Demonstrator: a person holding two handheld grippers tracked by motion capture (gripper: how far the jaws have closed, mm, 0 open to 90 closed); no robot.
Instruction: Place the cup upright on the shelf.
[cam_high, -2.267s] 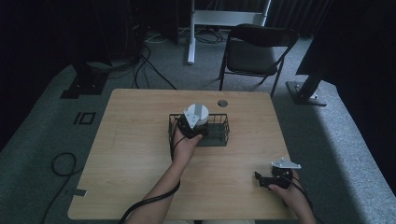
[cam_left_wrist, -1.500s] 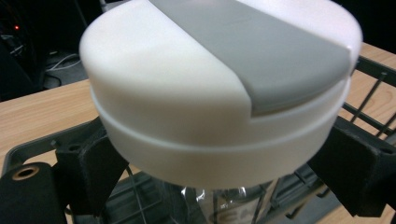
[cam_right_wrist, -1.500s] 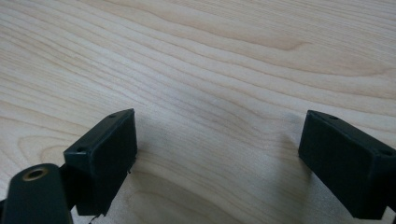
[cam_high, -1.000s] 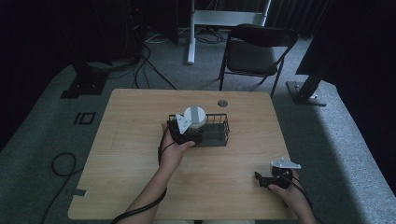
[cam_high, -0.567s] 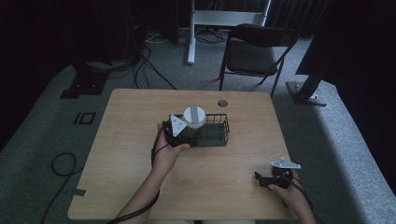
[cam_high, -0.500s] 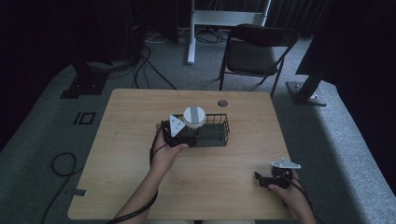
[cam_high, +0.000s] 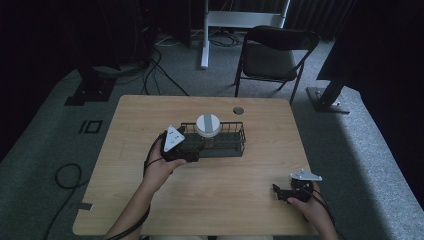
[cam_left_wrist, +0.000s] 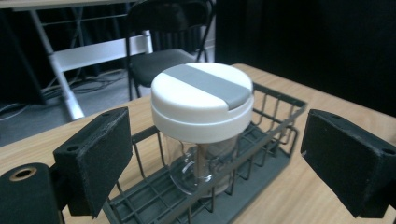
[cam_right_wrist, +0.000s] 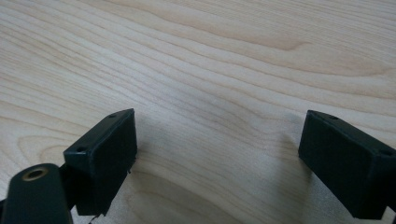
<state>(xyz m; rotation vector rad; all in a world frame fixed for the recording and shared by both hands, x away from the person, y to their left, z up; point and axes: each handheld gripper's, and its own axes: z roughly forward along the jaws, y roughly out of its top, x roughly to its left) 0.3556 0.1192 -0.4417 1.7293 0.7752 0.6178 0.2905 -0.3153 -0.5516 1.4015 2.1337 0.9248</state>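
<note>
The high view looks forward and down from above the person's edge of the table (cam_high: 210, 200), far enough off to take in the wire basket (cam_high: 227, 145) at its middle and the chair (cam_high: 272, 55) beyond. The left gripper view sits low and close beside that basket (cam_left_wrist: 266, 140), facing across it toward the same chair (cam_left_wrist: 163, 56), so both share basket, jar (cam_left_wrist: 203, 121) and chair. The right gripper view looks steeply down at the tabletop (cam_right_wrist: 210, 70) from very near, well away from the basket.
</note>
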